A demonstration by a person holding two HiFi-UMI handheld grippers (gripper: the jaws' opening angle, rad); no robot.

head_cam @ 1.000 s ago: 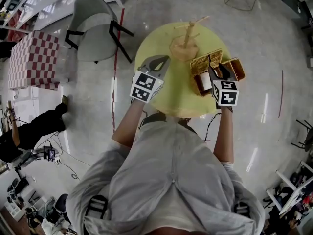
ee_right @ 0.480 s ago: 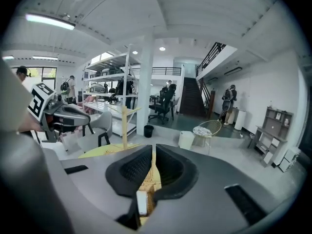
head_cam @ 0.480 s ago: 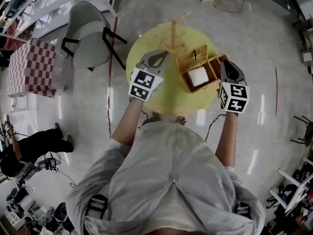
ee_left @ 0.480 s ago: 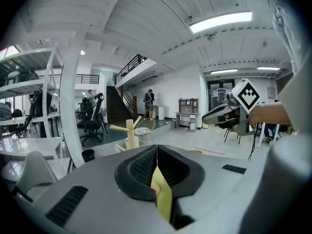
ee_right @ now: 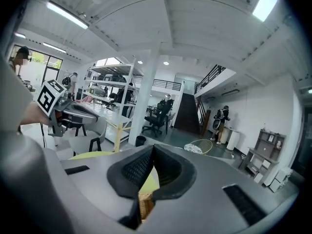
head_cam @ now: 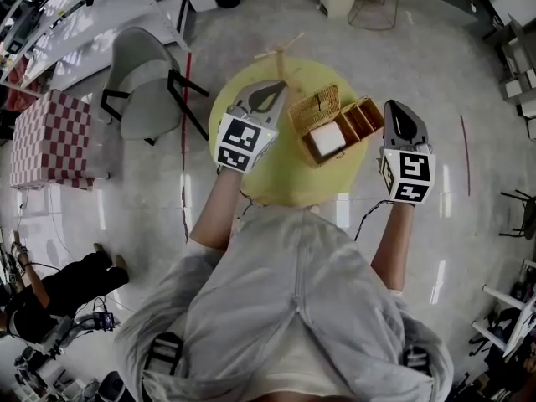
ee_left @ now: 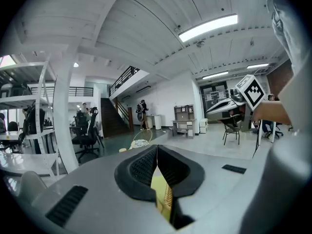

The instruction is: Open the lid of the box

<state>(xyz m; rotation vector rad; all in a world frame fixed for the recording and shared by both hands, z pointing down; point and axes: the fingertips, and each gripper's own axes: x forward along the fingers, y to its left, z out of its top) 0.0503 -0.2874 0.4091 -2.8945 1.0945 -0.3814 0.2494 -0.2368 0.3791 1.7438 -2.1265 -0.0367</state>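
Note:
A wicker box stands on the round yellow table with its lid swung back to the left and a white block showing inside. My left gripper hangs left of the box, shut and empty; its pads meet in the left gripper view. Right of the box hovers my right gripper, clear of it. Its jaws have just been closing with nothing between them and now meet. Below them shows a bit of wicker.
A wooden peg stand rises at the table's far edge. A grey chair and a red-checked seat stand to the left on the glossy floor. People and office furniture fill the background.
Both grippers have risen. The right one moved off the box to its right side and its jaws closed empty. The box lid stays open.

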